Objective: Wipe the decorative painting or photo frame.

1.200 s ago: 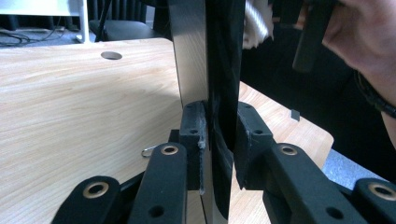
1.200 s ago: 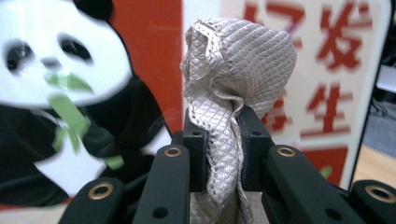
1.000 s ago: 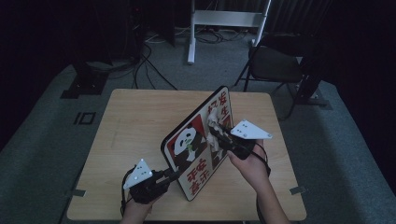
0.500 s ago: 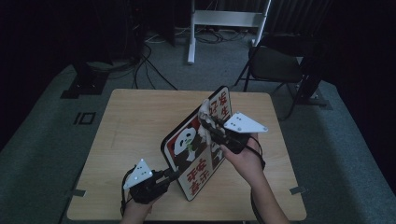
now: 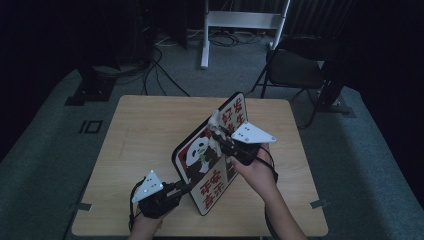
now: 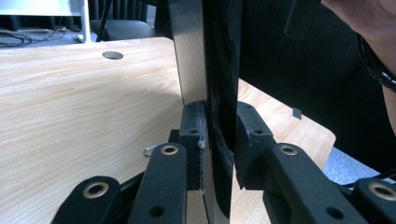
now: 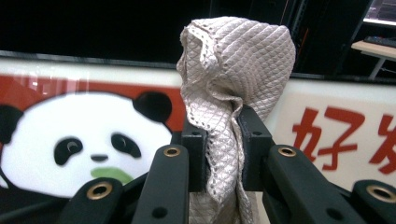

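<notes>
The panda board point(image 5: 212, 160) stands tilted on edge near the middle of the wooden table point(image 5: 145, 130), its printed face — a black-and-white panda beside red characters — turned toward the person's right side. In the left gripper view the board point(image 6: 219, 70) appears edge-on, rising straight up from between the jaws. The left gripper point(image 5: 182, 188) is clamped on the board's lower near corner, with both pads pressed against its two faces; the person's left hand point(image 5: 150, 220) carries it at the near edge of the table.

The quilted cloth point(image 7: 233, 70), pale grey with a diamond stitch, is pinched in the right gripper point(image 7: 223, 154) — the jaws are nearly together, with the fabric bunched upward above them. In the high view the cloth point(image 5: 216, 119) sits against the upper part of the board's face, and the right gripper point(image 5: 222, 137) is held just in front of that face by the person's right hand point(image 5: 257, 172)
</notes>
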Motion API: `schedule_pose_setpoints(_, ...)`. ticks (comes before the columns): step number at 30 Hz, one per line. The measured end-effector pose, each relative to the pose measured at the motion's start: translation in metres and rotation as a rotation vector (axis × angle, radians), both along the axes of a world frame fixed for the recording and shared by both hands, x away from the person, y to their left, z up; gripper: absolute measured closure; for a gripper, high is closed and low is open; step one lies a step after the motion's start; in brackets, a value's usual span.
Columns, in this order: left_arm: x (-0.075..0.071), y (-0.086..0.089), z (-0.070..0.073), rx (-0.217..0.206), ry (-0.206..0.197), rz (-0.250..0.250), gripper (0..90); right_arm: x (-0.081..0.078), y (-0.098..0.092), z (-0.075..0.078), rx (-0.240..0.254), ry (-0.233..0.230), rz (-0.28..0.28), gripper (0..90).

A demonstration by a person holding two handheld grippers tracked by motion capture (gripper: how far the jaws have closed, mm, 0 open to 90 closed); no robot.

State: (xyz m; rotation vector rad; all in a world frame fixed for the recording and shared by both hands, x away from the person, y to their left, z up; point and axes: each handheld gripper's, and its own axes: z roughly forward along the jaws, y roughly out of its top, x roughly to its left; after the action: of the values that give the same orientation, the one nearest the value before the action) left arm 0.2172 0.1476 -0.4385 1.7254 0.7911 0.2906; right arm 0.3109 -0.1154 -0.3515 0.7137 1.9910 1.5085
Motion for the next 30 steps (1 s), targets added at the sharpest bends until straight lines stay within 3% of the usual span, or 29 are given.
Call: schedule_pose_setpoints(30,0.000,0.000,0.000,-0.001,0.002,0.000,76.2,-0.004,-0.019,-0.055,-0.060,0.097,-0.036,76.2)
